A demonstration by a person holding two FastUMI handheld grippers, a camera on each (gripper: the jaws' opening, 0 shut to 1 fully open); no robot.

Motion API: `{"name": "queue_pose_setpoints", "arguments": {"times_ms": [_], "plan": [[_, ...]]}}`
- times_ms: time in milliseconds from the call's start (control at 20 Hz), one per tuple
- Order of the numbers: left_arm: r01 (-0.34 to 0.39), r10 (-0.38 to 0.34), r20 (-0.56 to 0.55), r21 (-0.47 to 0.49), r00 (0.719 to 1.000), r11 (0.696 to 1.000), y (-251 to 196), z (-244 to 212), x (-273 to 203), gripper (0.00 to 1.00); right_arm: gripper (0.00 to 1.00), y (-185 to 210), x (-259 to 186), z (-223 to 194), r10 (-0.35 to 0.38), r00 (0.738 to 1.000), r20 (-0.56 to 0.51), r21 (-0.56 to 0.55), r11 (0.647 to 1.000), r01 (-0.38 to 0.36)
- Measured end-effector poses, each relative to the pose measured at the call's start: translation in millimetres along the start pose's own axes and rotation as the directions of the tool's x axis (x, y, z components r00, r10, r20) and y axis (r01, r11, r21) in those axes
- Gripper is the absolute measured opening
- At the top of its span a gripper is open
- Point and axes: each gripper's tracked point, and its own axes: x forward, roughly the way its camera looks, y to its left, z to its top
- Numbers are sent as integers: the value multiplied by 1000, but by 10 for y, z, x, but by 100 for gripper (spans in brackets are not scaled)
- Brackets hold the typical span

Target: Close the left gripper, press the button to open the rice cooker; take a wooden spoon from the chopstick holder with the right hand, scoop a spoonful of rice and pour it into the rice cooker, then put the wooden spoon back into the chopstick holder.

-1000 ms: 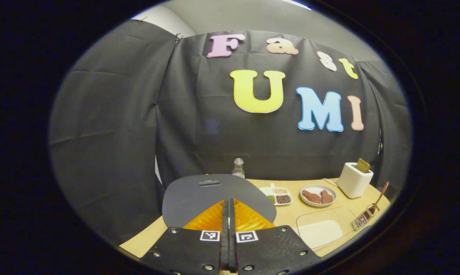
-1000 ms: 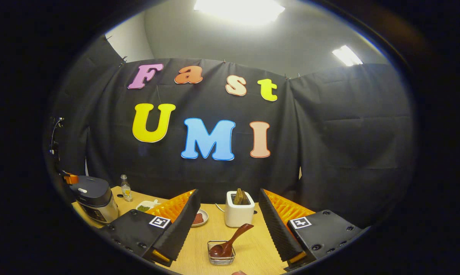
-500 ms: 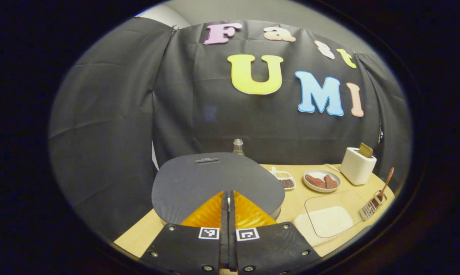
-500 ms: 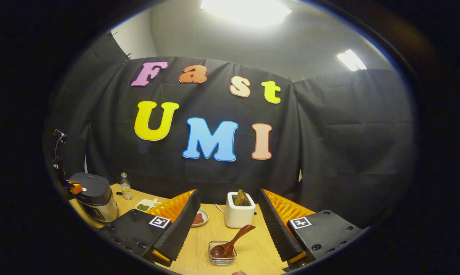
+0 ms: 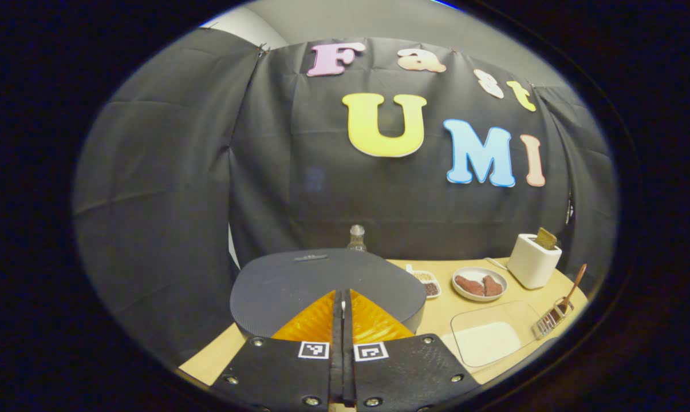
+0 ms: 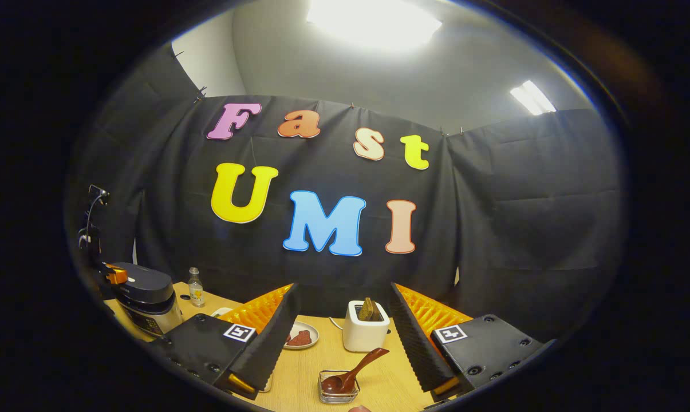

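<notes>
My left gripper is shut, its tips low over the front of the rice cooker's dark grey lid, which looks closed. The right gripper view shows that cooker at far left with the left gripper's tip on its front top. My right gripper is open with nothing between its fingers. A wooden spoon leans in the wire chopstick holder on the table just ahead of it. A clear container of rice lies right of the cooker, with the spoon and holder beyond.
A white toaster stands behind the holder. A plate of meat, a small divided seasoning dish and a glass bottle sit toward the back of the wooden table. Black cloth closes the booth behind.
My left gripper came closer over the cooker lid, then eased back a little, staying shut. The right gripper stayed open and tilted up slightly, so the spoon sits lower in its view.
</notes>
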Motion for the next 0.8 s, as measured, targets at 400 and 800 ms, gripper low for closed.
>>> {"name": "queue_pose_setpoints", "arguments": {"times_ms": [400, 800], "plan": [[-67, 55, 235, 43, 971, 997, -2, 1187, -440, 1, 98, -249, -6, -57, -1, 1000, -3, 46, 999, 1], [-86, 62, 343, 56, 937, 995, -382, 1546, -1294, 87, 98, -582, 277, -373, 31, 996, -85, 153, 988, -18]]}}
